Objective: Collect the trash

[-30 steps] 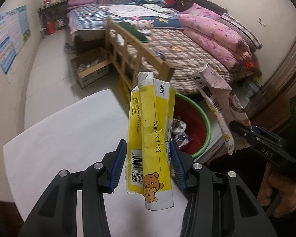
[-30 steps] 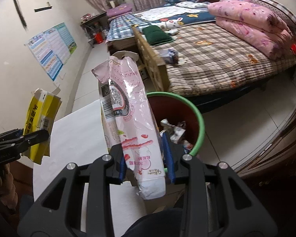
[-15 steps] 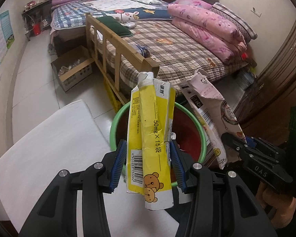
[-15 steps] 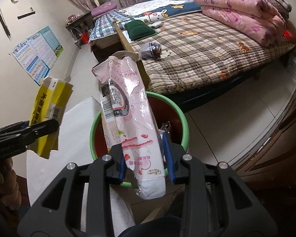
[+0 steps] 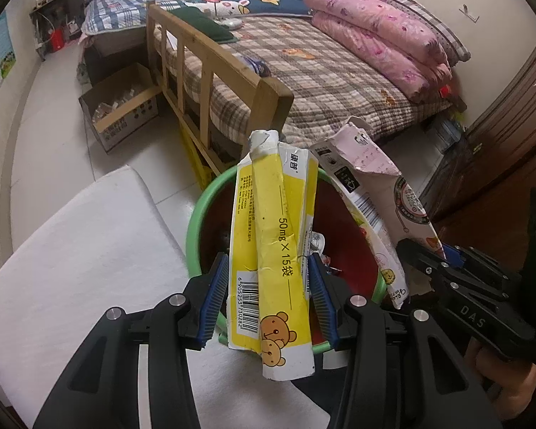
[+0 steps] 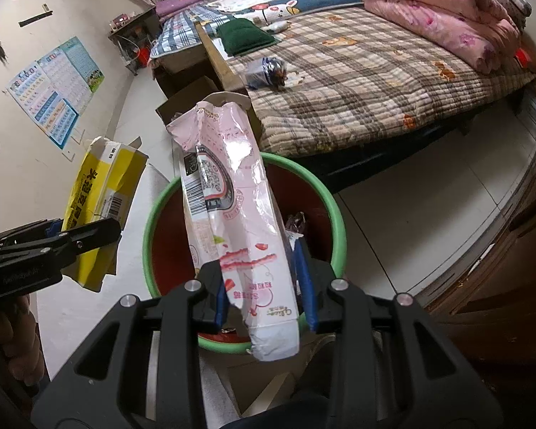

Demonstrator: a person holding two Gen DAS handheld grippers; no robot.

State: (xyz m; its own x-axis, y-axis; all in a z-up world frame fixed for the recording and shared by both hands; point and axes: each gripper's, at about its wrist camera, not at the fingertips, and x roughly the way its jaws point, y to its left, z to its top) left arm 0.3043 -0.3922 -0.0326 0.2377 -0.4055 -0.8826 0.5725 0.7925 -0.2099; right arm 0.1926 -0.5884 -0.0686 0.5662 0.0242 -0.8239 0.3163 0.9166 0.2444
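Bedroom, white tiled floor, bed behind: 2 pieces of trash poised over the green-rimmed bin (image 5: 196,211).

Left gripper (image 5: 268,300) clamps the lower part of a flattened yellow carton (image 5: 271,236) bearing a barcode and bear print; right gripper (image 6: 264,289) pinches a crumpled pink packet (image 6: 232,193) near its bottom. Both look light, empty, creased, easily crushed, likely to flutter on release; mid-panel hold suits them.
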